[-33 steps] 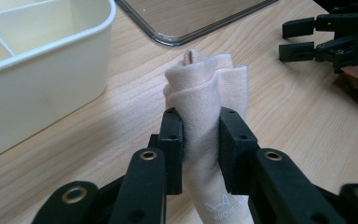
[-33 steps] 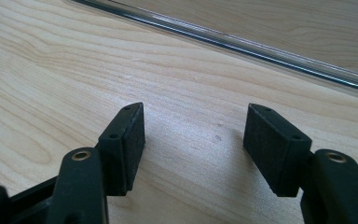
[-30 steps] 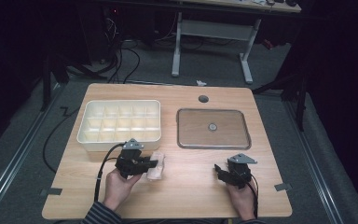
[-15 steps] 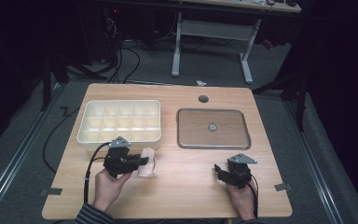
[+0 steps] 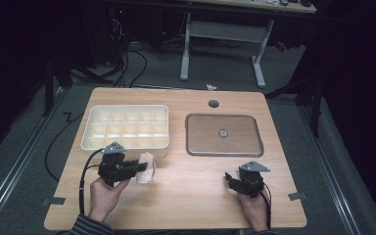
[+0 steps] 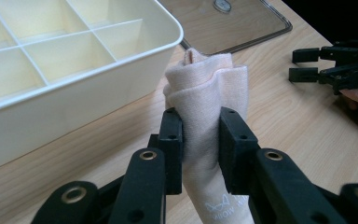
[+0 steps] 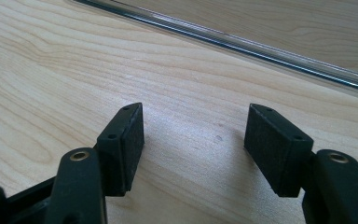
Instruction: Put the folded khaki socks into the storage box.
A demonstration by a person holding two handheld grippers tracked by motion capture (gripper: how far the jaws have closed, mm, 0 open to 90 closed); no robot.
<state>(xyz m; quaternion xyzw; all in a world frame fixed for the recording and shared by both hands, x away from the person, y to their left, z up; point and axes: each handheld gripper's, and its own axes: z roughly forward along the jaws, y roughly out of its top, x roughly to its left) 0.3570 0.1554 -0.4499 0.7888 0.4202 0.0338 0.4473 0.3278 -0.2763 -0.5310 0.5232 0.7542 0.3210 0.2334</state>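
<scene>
A rolled pale peach sock-like cloth (image 6: 207,88) with faint white print is clamped between the pads of my left gripper (image 6: 200,149), which is shut on it. In the high view that left gripper (image 5: 142,168) holds the cloth (image 5: 147,179) just above the wood, in front of the cream divided tray (image 5: 127,148). The tray's near corner (image 6: 121,56) lies close on the left in the left gripper view. My right gripper (image 5: 231,182) rests low at the front right, its jaws open over bare wood (image 7: 196,140), nothing between them.
A clear flat lid (image 5: 223,134) with a small centre knob lies right of the tray; its edge (image 7: 261,46) runs just beyond the right jaws. The tray's compartments hold nothing. A round cable hole (image 5: 213,104) sits near the table's far edge.
My left gripper has carried the cloth to the left and slightly up, nearer the tray's front wall. The right gripper has stayed put.
</scene>
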